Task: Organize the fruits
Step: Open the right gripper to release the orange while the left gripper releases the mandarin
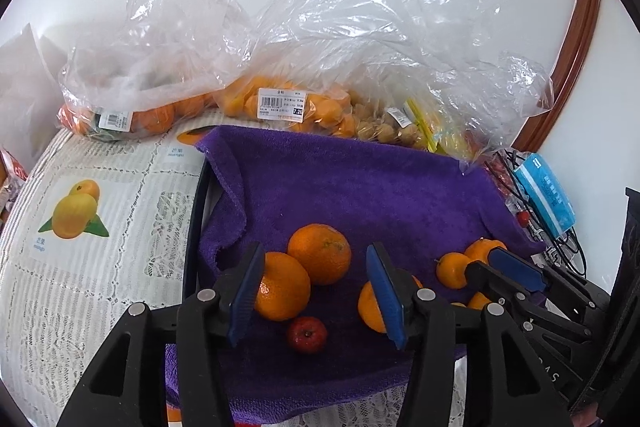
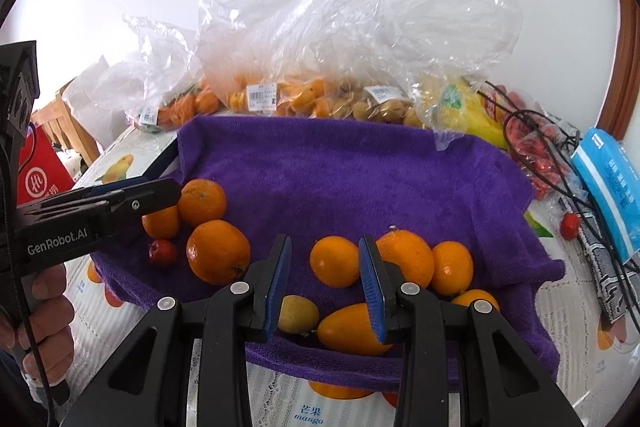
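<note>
A purple towel (image 1: pixel 360 187) (image 2: pixel 340 171) lines a tray holding loose fruit. In the left wrist view, two oranges (image 1: pixel 320 253) and a small red fruit (image 1: pixel 306 334) lie between the fingers of my open, empty left gripper (image 1: pixel 316 295). Another orange (image 1: pixel 370 307) sits behind its right finger. In the right wrist view, my right gripper (image 2: pixel 324 287) is open and empty above a small orange (image 2: pixel 334 261), a yellow fruit (image 2: pixel 298 315) and an oval orange fruit (image 2: pixel 348 329). Larger oranges (image 2: pixel 408 255) lie to the right. The left gripper (image 2: pixel 120 201) shows at left.
Clear plastic bags of oranges (image 1: pixel 132 115), kumquats (image 1: pixel 280 103) and small brown fruit (image 2: pixel 380 107) stand behind the tray. A blue packet (image 2: pixel 608 183), black cables (image 2: pixel 560 163) and red fruit in plastic (image 2: pixel 536 155) lie to the right. A fruit-print tablecloth (image 1: pixel 100 227) covers the table.
</note>
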`<state>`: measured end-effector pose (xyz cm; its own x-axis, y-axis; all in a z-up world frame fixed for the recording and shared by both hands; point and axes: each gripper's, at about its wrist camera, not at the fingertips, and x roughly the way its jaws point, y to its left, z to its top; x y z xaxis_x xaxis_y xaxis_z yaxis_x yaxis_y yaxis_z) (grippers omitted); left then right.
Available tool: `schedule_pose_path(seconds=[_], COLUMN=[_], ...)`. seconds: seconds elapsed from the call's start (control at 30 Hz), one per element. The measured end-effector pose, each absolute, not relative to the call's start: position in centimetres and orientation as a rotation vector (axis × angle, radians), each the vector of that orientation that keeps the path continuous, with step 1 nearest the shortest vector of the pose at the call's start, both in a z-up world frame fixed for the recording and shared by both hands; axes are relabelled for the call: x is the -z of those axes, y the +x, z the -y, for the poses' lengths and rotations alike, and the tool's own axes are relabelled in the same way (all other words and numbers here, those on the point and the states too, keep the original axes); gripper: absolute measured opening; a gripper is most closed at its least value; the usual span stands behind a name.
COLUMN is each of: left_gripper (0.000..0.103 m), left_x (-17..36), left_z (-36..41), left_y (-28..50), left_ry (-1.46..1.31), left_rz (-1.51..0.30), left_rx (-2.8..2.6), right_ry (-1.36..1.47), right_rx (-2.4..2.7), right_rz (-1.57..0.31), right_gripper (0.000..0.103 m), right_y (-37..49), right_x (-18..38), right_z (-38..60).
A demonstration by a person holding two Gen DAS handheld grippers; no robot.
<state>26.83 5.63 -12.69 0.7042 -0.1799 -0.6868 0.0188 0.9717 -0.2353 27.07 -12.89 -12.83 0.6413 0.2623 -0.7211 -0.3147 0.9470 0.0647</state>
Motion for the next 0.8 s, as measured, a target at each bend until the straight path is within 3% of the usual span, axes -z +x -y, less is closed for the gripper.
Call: schedule_pose_path(seconds=[0.7, 0.8], left_gripper=[0.06, 0.066], left_x=[9.5, 8.5], left_z=[-4.5, -4.2], left_y=[24.5, 22.9], left_ry=[-0.208, -0.199], left_rz=[-0.765, -0.762], left_rx=[0.159, 0.15], right_ry=[0.023, 0.03], right_rx=[-0.213, -0.19], right_rz=[-0.794, -0.792], right_gripper=[0.035, 0.036], right_y=[25.4, 24.0], right_x=[9.8, 8.4], right_z=[15.1, 15.9])
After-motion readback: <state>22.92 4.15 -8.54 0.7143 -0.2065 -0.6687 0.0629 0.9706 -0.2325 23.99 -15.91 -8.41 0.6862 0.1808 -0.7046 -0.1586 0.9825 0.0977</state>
